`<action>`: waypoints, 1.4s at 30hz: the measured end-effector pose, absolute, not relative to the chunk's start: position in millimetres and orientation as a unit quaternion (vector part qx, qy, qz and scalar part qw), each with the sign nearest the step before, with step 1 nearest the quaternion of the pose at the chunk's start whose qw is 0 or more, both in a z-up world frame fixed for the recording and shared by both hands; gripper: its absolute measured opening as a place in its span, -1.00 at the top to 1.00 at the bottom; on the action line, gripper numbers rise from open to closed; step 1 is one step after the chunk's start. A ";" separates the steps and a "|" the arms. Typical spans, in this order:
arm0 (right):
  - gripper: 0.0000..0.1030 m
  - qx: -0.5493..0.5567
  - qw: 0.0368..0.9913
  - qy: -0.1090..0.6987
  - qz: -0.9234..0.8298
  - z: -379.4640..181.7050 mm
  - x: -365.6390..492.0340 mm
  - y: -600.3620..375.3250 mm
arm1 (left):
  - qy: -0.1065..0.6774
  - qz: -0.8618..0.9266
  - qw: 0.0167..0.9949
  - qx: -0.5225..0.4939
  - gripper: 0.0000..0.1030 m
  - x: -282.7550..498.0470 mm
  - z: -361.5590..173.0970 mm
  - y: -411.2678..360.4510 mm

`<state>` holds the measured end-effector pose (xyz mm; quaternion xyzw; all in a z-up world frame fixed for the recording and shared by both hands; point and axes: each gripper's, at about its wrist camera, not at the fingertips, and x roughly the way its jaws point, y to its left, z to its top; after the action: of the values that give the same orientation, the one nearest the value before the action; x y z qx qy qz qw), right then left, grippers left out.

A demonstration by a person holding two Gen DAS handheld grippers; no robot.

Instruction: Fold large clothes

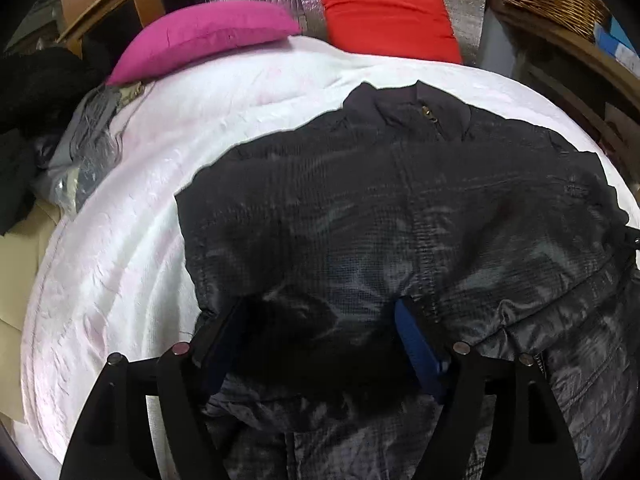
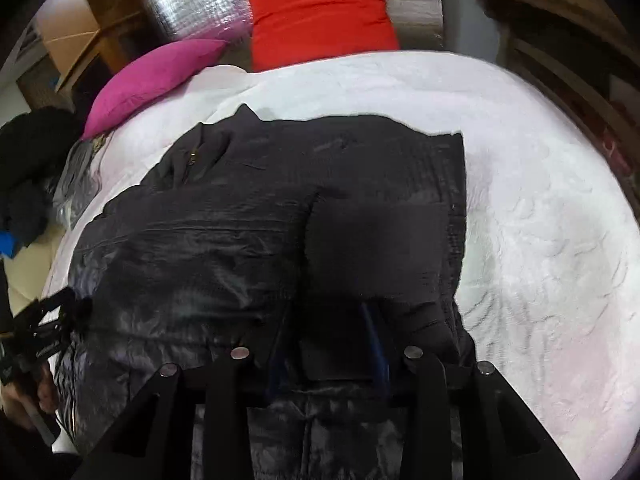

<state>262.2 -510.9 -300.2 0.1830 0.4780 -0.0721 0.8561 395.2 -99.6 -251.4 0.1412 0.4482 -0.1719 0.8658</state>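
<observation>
Two grippers: both worked at the near hem of one dark jacket (image 1: 400,208), which lay spread on a white quilt (image 1: 132,216), collar pointing toward twelve o'clock.
Jacket look: shiny black quilted shell, wrinkled, with a brass zip pull (image 1: 428,112) at the neck; in the right wrist view a matte ribbed cuff (image 2: 376,248) lay folded over the body.
Left gripper (image 1: 320,320): fingers stood fairly wide apart with a thick bunch of jacket fabric filling the gap; the blue pad (image 1: 416,344) at four o'clock pressed against the cloth.
Right gripper (image 2: 328,340): fingers stood closer together, pinching dark fabric beneath the cuff.
Edges: the jacket's left edge ended well inside the quilt at nine o'clock; its right edge in the right wrist view ran straight, with wide bare quilt beyond at three o'clock.
Far side: a pink pillow (image 1: 200,36) at eleven o'clock and a red cushion (image 1: 384,16) at twelve sat beyond the collar, apart from it.
Clutter: grey clothing (image 1: 88,140) was heaped at nine o'clock, off the quilt's edge.
</observation>
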 end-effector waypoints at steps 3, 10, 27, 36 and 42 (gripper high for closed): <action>0.25 0.214 0.860 0.459 -0.057 -288.9 257.4 -519.0 | 0.431 -0.185 0.875 0.118 -0.49 394.7 -239.9 -96.1; 0.08 0.257 0.888 0.378 -0.054 -266.7 262.8 -534.6 | 0.393 -0.174 0.900 0.081 -0.54 407.0 -224.5 -102.1; 0.07 0.246 0.852 0.461 0.008 -292.9 266.1 -498.5 | 0.442 -0.176 0.867 0.152 -0.58 393.2 -253.0 -126.8; 0.07 0.208 0.868 0.450 0.012 -281.2 264.9 -480.4 | 0.425 -0.177 0.875 0.147 -0.62 381.2 -244.1 -117.9; 0.07 0.186 0.848 0.496 0.030 -306.4 278.2 -463.4 | 0.439 -0.170 0.863 0.186 -0.63 383.6 -262.4 -125.9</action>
<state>278.2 -463.4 -306.4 0.1857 0.4960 0.0296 0.8477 383.6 -125.9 -262.4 0.1863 0.4386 -0.1699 0.8626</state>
